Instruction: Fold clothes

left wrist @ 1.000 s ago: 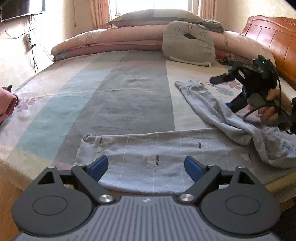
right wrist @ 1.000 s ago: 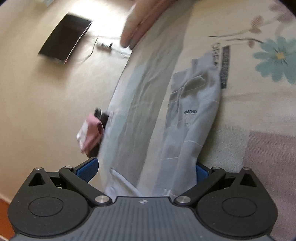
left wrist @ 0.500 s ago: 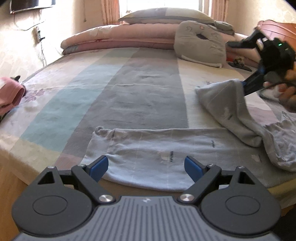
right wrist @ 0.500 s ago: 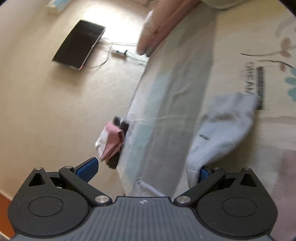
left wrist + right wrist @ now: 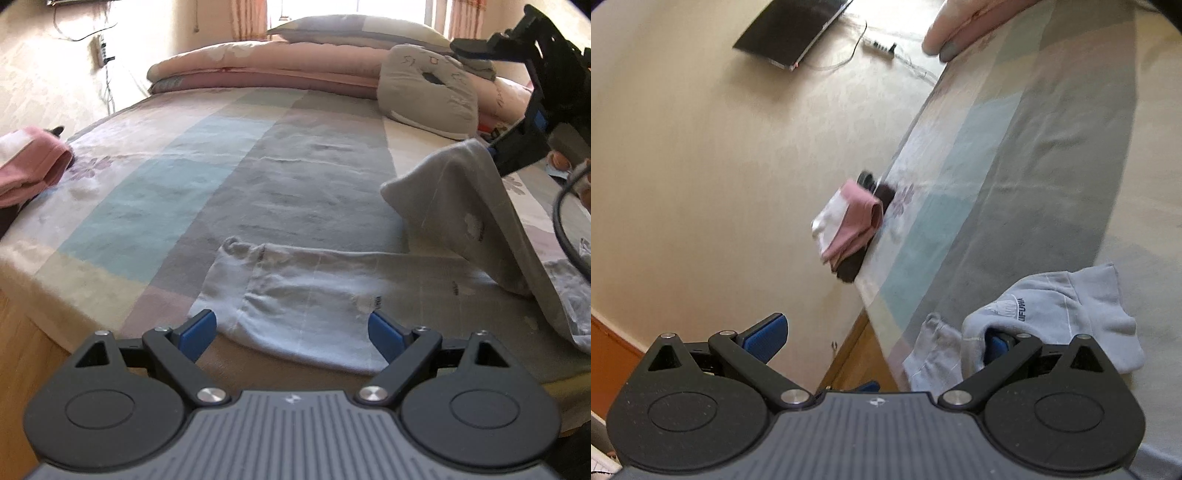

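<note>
The left gripper (image 5: pixel 291 334) hangs over the near edge of the bed (image 5: pixel 229 173), its jaws spread wide with nothing pressed between them. Just ahead of those jaws, and partly between them as the left wrist view shows it, lies one leg of the pale grey-blue trousers (image 5: pixel 306 291), stretched flat along the bed's edge with its cuffed end off to the left of the jaws and a little fabric drooping over the side.

Up and to the right of the left jaws, the right gripper (image 5: pixel 517 103) is raised above the bed, and the other trouser leg (image 5: pixel 458 199) hangs from its lower finger like a tent, sloping down to the mattress. In the right wrist view the right gripper (image 5: pixel 882 339) stands with its jaws well apart; the grey-blue cloth (image 5: pixel 1052 306) is draped over the right-hand finger (whether anything actually pinches it cannot be told), while the left-hand finger is bare. Part of a person's hand (image 5: pixel 557 158) shows behind that gripper.

Far to the left of the left jaws, a pink folded garment (image 5: pixel 33 162) sits at the bed's edge on top of something dark. Beyond the jaws, at the head of the bed, lie a rolled pink quilt (image 5: pixel 266 66) and a grey cushion (image 5: pixel 428 92).
</note>
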`<state>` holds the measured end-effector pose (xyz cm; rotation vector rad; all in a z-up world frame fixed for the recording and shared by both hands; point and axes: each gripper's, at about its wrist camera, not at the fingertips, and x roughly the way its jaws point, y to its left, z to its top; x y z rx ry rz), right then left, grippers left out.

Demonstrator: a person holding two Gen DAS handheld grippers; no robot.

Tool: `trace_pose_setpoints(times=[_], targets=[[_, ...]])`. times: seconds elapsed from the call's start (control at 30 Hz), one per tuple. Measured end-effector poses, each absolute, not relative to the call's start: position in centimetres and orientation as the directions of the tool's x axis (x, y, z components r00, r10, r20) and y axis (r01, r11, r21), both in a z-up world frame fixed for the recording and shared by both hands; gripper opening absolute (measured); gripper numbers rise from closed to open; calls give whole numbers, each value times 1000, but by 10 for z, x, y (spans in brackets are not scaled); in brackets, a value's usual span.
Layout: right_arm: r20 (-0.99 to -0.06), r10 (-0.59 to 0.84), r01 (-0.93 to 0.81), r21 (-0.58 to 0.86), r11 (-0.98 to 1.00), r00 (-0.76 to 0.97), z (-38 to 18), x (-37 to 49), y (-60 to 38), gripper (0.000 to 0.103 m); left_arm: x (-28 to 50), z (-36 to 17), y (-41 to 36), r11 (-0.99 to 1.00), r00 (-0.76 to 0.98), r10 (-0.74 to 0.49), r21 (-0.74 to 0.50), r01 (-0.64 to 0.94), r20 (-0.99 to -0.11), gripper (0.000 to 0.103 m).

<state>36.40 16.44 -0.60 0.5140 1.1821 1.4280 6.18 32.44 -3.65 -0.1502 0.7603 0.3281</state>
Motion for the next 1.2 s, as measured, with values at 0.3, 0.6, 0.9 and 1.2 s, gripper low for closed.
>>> trace_pose_setpoints(times=[0.3, 0.6, 0.9, 1.2], targets=[[-387, 859, -393, 886, 246, -336, -50, 326, 196, 103, 49, -45, 337, 920, 649, 239, -45, -388, -722, 89], [-453, 825, -301, 883, 361, -339, -77, 309, 178, 103, 50, -41, 333, 929, 647, 227, -38, -369, -728, 89], [-626, 780, -492, 678, 546, 4, -18, 318, 67, 103, 97, -19, 304, 979, 684, 152, 13, -203, -714, 89], [-760, 583, -430, 441, 788, 288, -25, 307, -49, 103, 183, -25, 227, 990, 639, 41, 120, 80, -768, 93]])
